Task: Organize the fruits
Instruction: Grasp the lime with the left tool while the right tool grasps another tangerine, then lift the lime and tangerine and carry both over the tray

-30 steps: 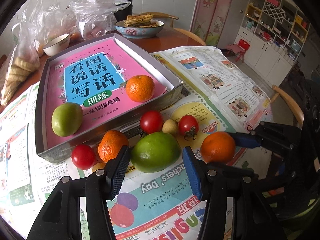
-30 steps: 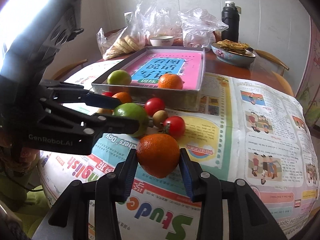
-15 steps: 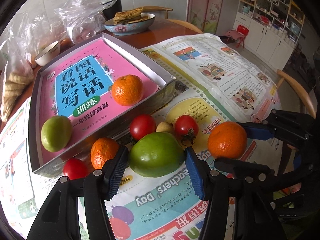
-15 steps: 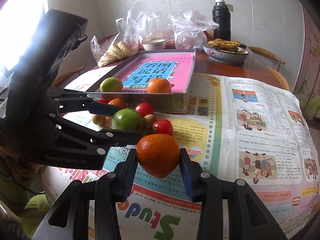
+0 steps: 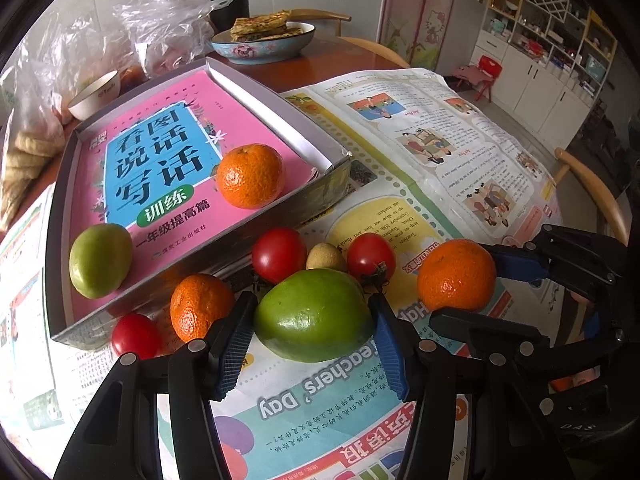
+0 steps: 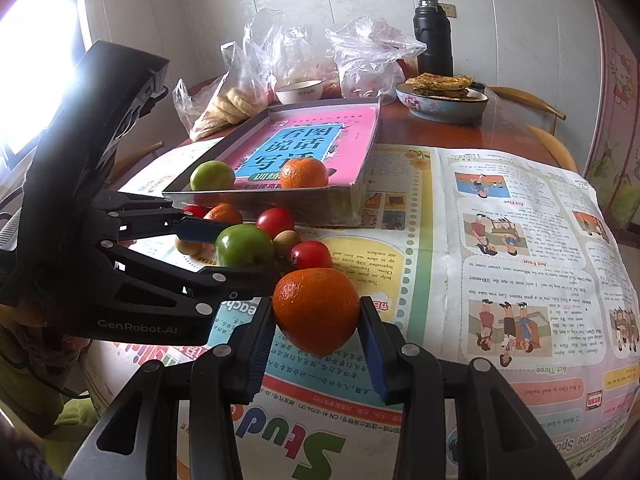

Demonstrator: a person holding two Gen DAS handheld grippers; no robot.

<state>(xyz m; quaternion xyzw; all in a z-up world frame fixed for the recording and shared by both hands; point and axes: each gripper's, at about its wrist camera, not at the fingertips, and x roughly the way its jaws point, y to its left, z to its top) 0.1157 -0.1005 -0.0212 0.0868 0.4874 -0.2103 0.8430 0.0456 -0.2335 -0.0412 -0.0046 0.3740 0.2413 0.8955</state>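
The grey tray (image 5: 60, 208) — holding a small green fruit (image 5: 100, 266) and a tangerine (image 5: 250, 176) — sits toward the desk's far edge. Just before it, the left tool (image 5: 312, 320) is clamped on the large green fruit (image 5: 314, 314). Beside it, the right tool (image 6: 316, 314) grips an orange (image 6: 316, 308) — raised off the newspaper (image 6: 500, 240).

A black flask (image 6: 434, 36), a bowl of flatbread (image 6: 442, 102) and plastic bags (image 6: 360, 56) (crumpled) stand behind the newspaper (image 6: 500, 248)

Left tool (image 5: 312, 338) closed onto green fruit (image 5: 314, 314); right tool's orange (image 6: 316, 310) lifted.
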